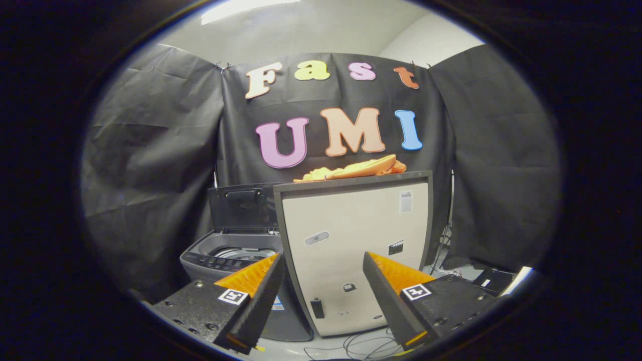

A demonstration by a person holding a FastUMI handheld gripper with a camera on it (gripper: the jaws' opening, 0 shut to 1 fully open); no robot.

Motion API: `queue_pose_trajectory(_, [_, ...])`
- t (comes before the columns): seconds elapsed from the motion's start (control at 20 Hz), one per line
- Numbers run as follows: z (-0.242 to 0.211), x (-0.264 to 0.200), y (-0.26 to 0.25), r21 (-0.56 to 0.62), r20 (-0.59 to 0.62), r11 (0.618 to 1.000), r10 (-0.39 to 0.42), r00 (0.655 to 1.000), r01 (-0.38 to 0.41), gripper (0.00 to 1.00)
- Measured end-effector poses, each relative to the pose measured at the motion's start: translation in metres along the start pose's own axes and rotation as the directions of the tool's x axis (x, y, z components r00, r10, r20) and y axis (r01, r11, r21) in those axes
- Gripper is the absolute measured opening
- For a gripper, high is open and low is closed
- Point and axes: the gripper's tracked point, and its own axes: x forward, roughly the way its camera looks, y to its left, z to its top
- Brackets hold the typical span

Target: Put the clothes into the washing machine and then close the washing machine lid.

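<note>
Atop the cabinet (353, 250), at 12 o'clock beyond the wide, empty fingers (323, 263), orange clothes (356, 169) await; washing machine (235, 255), lid (242, 205) raised, at 10 o'clock.

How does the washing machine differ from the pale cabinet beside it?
The washing machine is dark grey and low, with its lid raised; the cabinet is pale, taller and closed in front. Orange clothes lie on the cabinet. Both stand on the floor, beyond the open tool.
</note>
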Motion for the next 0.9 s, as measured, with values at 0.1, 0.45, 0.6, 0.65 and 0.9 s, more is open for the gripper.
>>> queue_pose_trajectory(0.1, [0.004, 0.006, -0.004, -0.03, -0.003, 1.0, -0.004, 1.0, 0.004, 0.96])
queue_pose_trajectory(0.45, [0.053, 0.035, 0.001, -0.057, 0.026, 0.998, 0.026, 0.999, -0.024, 0.96])
queue_pose_trajectory(0.6, [0.085, 0.055, 0.003, -0.049, 0.042, 0.998, 0.044, 0.998, -0.042, 0.96])
queue_pose_trajectory(0.65, [0.095, 0.063, 0.002, -0.055, 0.042, 0.998, 0.044, 0.998, -0.041, 0.96])
queue_pose_trajectory(0.9, [0.137, 0.104, -0.014, -0.103, 0.034, 0.995, 0.012, 0.999, -0.009, 0.96])
